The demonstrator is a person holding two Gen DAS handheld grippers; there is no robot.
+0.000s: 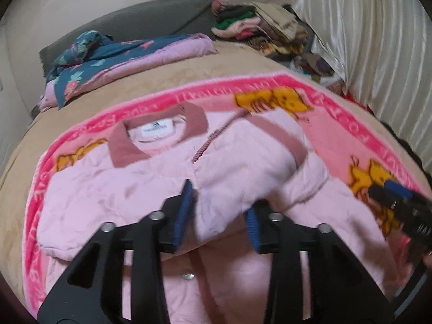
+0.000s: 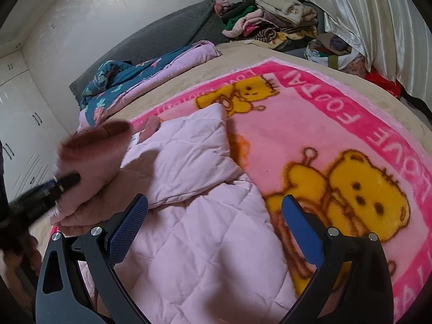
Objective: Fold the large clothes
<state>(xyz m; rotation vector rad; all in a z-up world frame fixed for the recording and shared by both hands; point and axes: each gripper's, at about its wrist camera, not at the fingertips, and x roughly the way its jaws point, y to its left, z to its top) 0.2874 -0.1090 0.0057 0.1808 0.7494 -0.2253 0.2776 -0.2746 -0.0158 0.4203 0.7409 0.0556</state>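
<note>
Jacket (image 1: 140, 189): pale pink, quilted, darker pink collar (image 1: 127, 148) at the far side, lying on the pink bear blanket (image 2: 310, 124) spread over the bed (image 1: 151, 81). One sleeve is folded across the chest; its dark pink cuff (image 2: 91, 156) shows at the left of the right wrist view, blurred.

Left tool (image 1: 220, 202): tilted down over the jacket's middle, blue pads apart, pink fabric seen in the gap; can't tell if either pad touches it. Not clamped on anything.

Right tool (image 2: 214, 218): also angled down, over the jacket's right edge where it meets the blanket. Jaws wide apart, nothing between them but the cloth below. From the left wrist view it sits near the right edge, blurred.

Far side of bed: folded floral quilt (image 1: 113, 54), pile of clothes (image 2: 270, 21), white curtain (image 2: 364, 13) on the right.
</note>
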